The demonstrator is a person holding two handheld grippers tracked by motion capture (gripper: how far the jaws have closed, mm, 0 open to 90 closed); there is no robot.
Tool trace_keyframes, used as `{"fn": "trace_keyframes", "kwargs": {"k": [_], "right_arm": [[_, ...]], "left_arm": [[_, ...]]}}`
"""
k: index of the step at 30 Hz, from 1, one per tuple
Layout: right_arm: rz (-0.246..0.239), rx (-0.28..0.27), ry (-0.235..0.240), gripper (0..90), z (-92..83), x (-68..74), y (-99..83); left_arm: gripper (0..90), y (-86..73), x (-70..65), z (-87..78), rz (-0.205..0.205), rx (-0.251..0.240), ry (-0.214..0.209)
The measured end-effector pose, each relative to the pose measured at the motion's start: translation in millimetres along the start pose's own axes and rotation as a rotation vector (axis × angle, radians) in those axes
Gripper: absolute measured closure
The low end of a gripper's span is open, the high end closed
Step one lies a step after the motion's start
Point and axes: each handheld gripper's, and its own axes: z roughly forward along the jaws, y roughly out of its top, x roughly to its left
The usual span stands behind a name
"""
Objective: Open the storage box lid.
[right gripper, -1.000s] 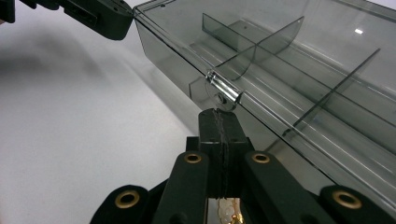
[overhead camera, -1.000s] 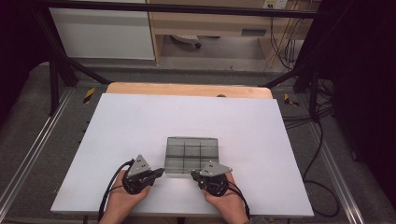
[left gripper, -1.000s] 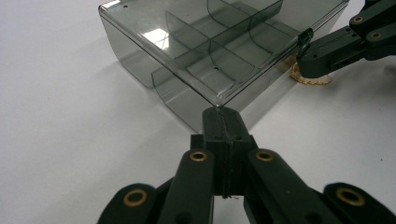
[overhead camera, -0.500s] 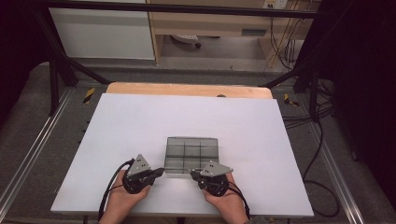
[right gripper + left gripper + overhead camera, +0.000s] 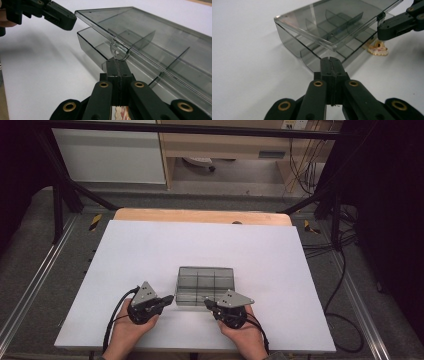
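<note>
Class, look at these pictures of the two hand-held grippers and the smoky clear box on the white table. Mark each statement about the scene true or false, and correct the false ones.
1. The box lid is lifted partway off the box base. True.
2. The left gripper has its jaws wide open. False: they are shut together.
3. The box has dividers inside. True.
4. The right gripper points away from the box. False: its shut tips sit just under the lid's front tab.
5. The white table carries several boxes. False: just one.
</note>
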Motion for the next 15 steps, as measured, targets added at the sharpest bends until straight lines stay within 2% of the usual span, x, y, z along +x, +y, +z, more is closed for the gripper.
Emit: {"fn": "trace_keyframes", "kwargs": {"k": [8,12,15], "right_arm": [[0.001,-0.057,-0.004,90.0,-1.9,-5.1,12.4],[0.004,-0.077,-0.003,90.0,-2.1,-7.3,18.2],[0.008,-0.079,0.002,90.0,-2.1,-8.1,19.8]], "left_arm": [[90.0,7.7,0.3,8.0,0.005,0.002,-0.043],[90.0,19.1,2.9,11.8,0.005,-0.026,-0.042],[90.0,26.2,5.9,14.6,-0.019,-0.046,-0.058]]}}
